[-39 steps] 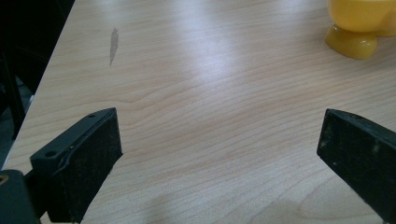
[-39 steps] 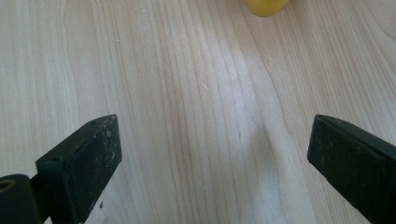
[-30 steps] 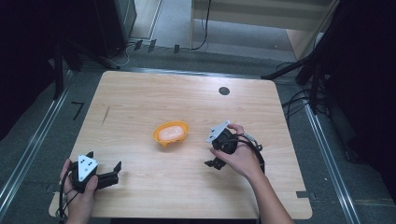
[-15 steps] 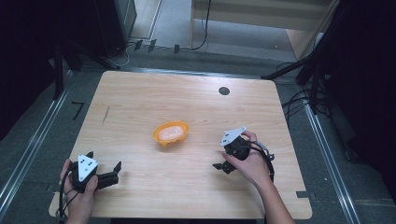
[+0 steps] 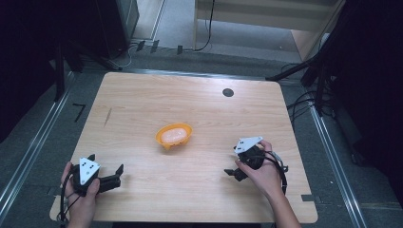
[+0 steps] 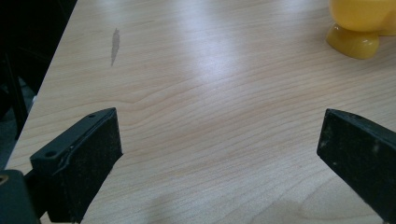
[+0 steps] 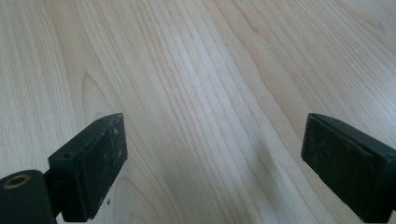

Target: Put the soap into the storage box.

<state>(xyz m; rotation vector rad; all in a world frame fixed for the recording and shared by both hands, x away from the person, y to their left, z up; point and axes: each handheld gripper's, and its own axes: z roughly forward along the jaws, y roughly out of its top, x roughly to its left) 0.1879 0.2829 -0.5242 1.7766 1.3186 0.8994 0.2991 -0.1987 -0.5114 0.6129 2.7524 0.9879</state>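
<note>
Orange bowl [image 5: 174,136] sits upright (long axis left-right); both grippers' jaws spread, empty.

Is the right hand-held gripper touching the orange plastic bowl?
Apart. The high view shows bare wooden table between the right hand-held gripper and the orange plastic bowl.

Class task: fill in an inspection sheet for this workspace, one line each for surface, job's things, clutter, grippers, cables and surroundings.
Surface: wooden table, dark smudge near its left edge, round black grommet.
Job's things: orange bowl mid-table, pale contents.
Clutter: nothing seen.
Grippers: left hand-held gripper open, empty; right hand-held gripper open, empty, apart from the bowl.
Cables: black cable at the right hand.
Surroundings: grey floor, dark stands.
</note>
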